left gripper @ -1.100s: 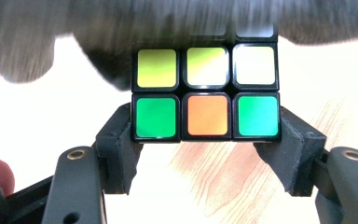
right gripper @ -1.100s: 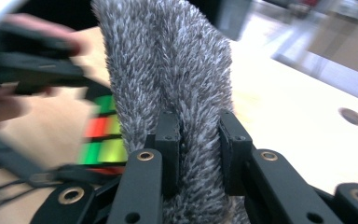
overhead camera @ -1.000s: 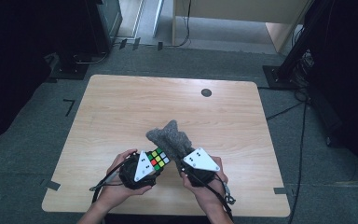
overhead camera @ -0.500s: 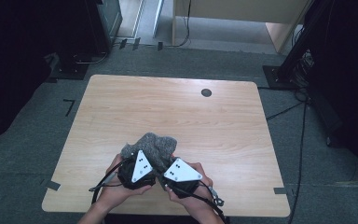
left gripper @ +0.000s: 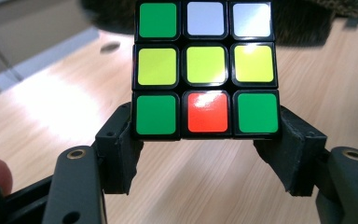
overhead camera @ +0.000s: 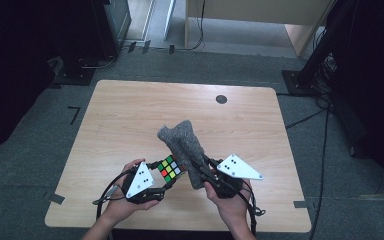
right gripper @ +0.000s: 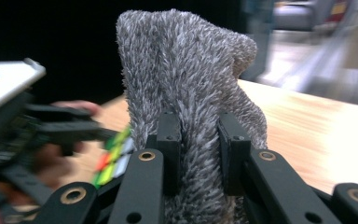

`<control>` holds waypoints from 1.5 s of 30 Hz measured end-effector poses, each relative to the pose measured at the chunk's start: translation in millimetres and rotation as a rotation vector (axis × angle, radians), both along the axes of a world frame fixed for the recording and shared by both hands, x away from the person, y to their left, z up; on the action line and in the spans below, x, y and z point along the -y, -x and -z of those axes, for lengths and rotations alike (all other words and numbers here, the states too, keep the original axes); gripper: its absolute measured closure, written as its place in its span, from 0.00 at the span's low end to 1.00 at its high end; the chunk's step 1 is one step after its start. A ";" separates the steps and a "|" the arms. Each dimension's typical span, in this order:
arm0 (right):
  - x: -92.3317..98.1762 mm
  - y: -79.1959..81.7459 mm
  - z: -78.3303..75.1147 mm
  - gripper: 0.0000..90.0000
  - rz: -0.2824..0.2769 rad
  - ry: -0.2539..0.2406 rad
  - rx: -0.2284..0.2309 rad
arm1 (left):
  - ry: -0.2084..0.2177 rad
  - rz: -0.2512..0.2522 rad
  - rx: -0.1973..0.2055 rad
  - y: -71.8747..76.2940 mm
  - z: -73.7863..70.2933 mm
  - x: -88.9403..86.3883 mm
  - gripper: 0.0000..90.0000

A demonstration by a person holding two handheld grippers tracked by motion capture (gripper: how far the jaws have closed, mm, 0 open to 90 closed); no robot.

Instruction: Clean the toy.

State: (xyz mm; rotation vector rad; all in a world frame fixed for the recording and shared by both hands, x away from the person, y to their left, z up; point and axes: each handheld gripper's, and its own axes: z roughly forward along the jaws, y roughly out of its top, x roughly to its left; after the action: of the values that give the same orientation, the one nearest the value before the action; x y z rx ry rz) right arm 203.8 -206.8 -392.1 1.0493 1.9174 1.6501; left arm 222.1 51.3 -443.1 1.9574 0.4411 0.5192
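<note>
Left gripper (overhead camera: 156, 176) fingers clamped on the puzzle cube (left gripper: 205, 70), rigid, slick faces, so grip opposite sides flat. Right gripper (overhead camera: 206, 172) fingers pinch the grey fuzzy cloth (right gripper: 191, 88), just right of the cube: soft, light, floppy; both above the table (overhead camera: 130, 115).

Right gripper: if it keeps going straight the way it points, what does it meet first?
Nothing close, as far as the high view shows. The right gripper, shut on the grey fuzzy cloth, points across bare light wooden table; the small black disc lies off to the side. Depth is uncertain.
</note>
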 end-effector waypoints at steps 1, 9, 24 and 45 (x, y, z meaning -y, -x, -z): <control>-2.2 0.4 0.1 0.84 -0.036 -0.014 -0.010 | 0.010 0.002 0.011 1.1 -0.8 -0.5 0.38; -6.7 -8.4 13.7 0.84 -0.079 -0.037 -0.106 | 0.061 0.017 0.045 3.9 -3.2 -8.8 0.38; 15.3 -18.1 13.7 0.84 0.012 -0.030 -0.162 | 0.052 0.029 0.091 5.5 -5.4 -12.1 0.38; 7.7 -18.9 21.5 0.84 0.034 0.029 -0.165 | 0.044 0.038 0.099 7.1 -8.2 -11.5 0.38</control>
State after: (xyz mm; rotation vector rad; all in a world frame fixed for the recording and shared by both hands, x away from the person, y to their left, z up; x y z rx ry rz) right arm 222.8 -214.5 -413.6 1.2339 2.0081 1.5557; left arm 215.0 62.8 -435.0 1.8847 0.3496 0.5751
